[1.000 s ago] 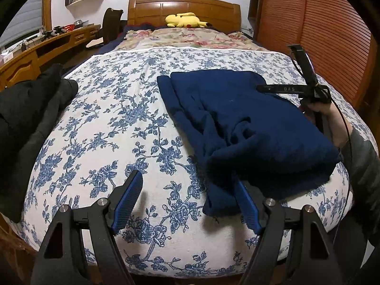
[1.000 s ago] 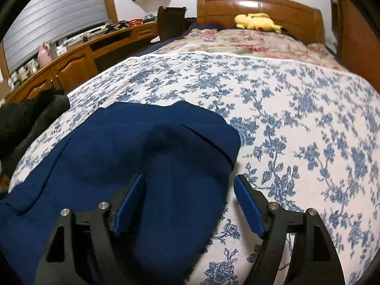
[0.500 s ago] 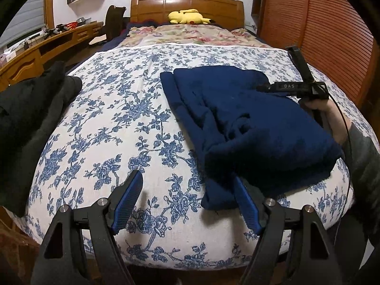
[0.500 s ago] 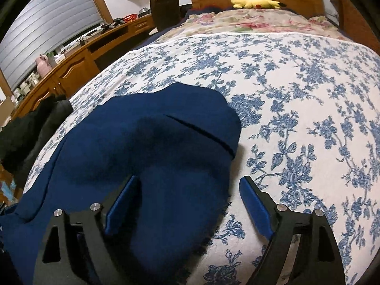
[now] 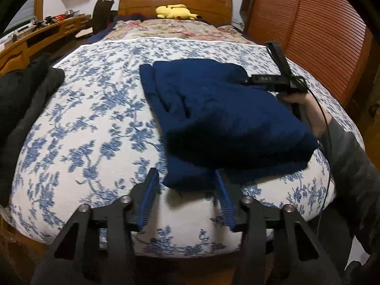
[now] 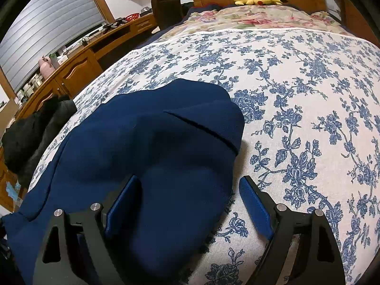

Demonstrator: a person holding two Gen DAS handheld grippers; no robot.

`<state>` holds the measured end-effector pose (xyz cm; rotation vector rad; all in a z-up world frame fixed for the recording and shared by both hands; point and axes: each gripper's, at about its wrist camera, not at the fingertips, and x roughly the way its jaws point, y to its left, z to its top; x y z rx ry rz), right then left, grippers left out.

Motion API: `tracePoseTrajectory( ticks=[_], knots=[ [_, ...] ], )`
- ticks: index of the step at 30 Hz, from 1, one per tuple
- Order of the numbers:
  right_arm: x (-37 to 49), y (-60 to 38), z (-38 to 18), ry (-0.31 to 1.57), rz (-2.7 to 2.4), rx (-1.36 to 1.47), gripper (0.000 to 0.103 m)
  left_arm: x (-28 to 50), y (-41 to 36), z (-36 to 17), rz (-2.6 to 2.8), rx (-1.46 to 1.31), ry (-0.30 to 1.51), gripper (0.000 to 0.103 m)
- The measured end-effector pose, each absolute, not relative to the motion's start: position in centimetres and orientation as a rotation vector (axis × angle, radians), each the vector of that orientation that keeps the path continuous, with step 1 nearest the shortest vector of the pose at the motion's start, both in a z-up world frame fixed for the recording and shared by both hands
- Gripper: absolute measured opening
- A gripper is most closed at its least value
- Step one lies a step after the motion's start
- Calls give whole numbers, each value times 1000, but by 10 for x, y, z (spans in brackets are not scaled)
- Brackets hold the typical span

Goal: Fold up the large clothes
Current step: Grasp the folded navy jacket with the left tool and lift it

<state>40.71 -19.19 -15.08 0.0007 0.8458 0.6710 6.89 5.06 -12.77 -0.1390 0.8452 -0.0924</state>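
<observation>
Navy blue garment [image 5: 228, 118], thick and soft-looking, lies folded into a bulky layered bundle on the bed. From the left tool it sits just ahead and slightly right, its near corner drooping between the blue pads, with folded edges stacked along its left side. From the right tool the same garment [image 6: 147, 156] spreads ahead and left, a rounded fold and a seam line up top.

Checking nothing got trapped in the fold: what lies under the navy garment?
Around the navy garment only the floral bedspread shows, and the garment rests directly on it. Anything beneath or inside its folded layers is covered and cannot be seen.
</observation>
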Motion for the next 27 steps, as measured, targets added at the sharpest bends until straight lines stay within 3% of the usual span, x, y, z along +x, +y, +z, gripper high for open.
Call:
tracePoseTrajectory(
  ticks=[2,6,7,9,12,20,27],
  knots=[
    [408,-192,-152,854,674,10,88,69,51,-128,-96,-149,835,41],
    [416,-194,-153,894,685,53,85,69,57,-124,-127,-194,818,25],
    [417,-194,-153,903,695,62,62,69,58,-123,-137,-204,819,23],
    [416,-195,-148,903,756,141,36,69,58,-121,-155,-207,809,16],
    [406,-186,-137,866,716,91,23,66,56,-113,-168,-192,773,14],
    [372,-169,-77,729,660,4,17,63,77,-80,-188,-150,681,11],
    [339,-115,-11,630,663,-103,17,52,150,-29,-120,-138,568,11]
  ],
)
